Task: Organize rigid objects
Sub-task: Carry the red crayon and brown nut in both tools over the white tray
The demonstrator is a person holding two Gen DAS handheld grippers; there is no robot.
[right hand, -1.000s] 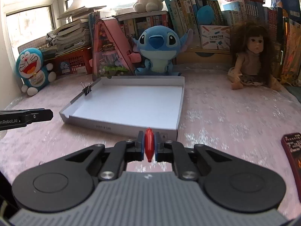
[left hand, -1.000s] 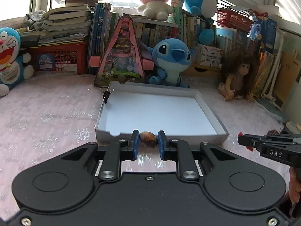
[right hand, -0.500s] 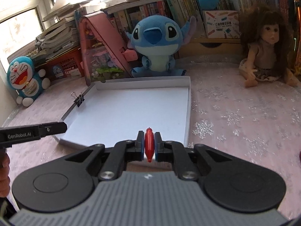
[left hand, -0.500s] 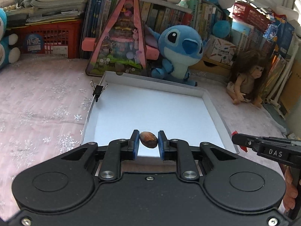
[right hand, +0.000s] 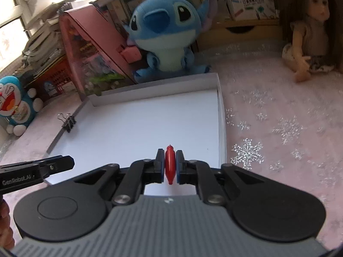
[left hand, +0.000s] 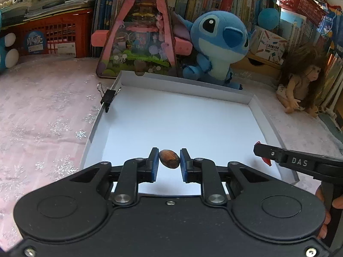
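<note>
My left gripper [left hand: 169, 160] is shut on a small brown nut [left hand: 169, 161], held over the near part of the white shallow box [left hand: 193, 122]. In the right wrist view, my right gripper [right hand: 170, 165] is shut on a thin red piece [right hand: 170, 165] above the box's near right part [right hand: 150, 124]. The right gripper's finger tip [left hand: 268, 152] shows at the right of the left wrist view, with a bit of the red piece [left hand: 266, 161] below it. The left gripper's finger [right hand: 55, 165] enters the right wrist view from the left. The box floor is bare.
A black binder clip [left hand: 108, 97] grips the box's left wall. Behind the box stand a pink triangular toy house [left hand: 139, 42] and a blue plush [left hand: 216, 45]. A doll [left hand: 300, 81] sits to the right, a red crate [left hand: 55, 34] far left. Pink snowflake cloth [right hand: 278, 128] covers the table.
Both grippers moved forward and down, from in front of the box's near wall to over its floor. Each has kept its hold on its object.
</note>
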